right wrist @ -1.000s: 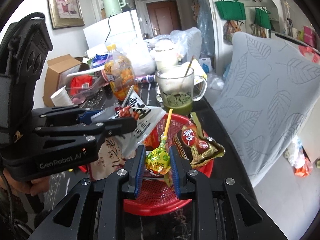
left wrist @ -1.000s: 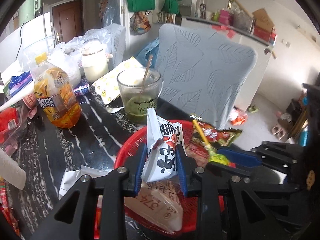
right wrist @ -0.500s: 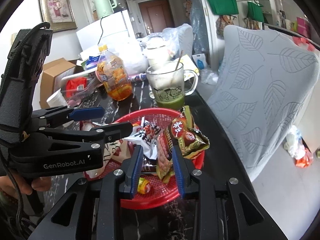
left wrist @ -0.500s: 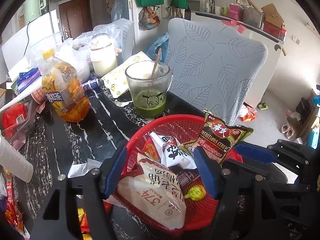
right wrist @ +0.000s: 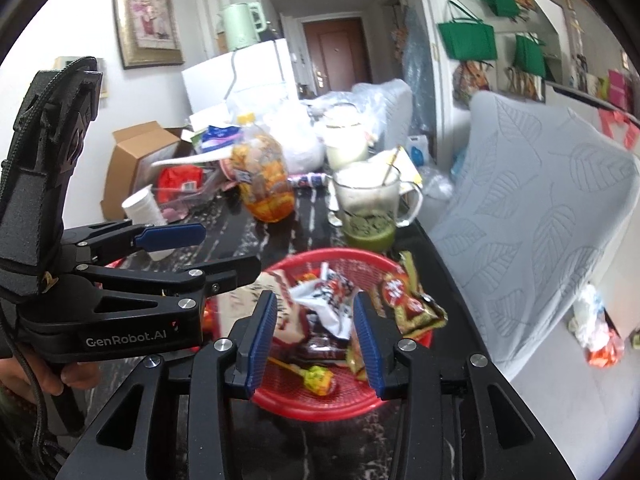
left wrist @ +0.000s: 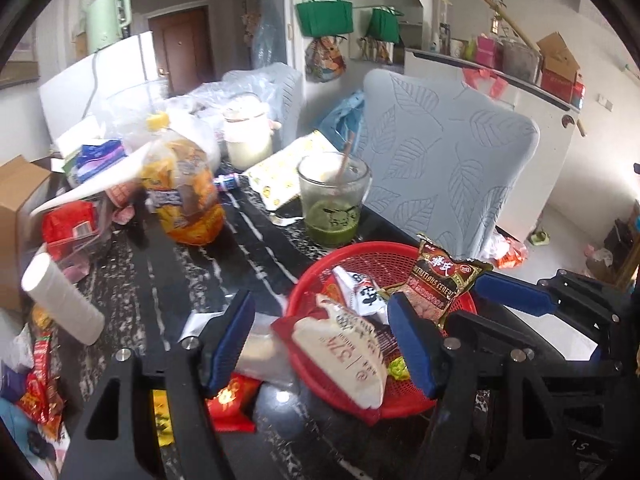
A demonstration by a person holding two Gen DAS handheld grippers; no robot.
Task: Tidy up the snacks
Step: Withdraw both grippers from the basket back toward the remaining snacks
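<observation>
Both grippers, left gripper and right gripper, hover over the red basket of snacks; left jaws wide, right jaws just opening, empty.

Red basket near rim hidden behind the right gripper; orange bottle label motion-blurred, unreadable; white packet print only partly legible.

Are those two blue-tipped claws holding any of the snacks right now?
No. The left gripper and the right gripper have both just opened; their jaws stand empty above the red basket, where the lollipop lies.
</observation>
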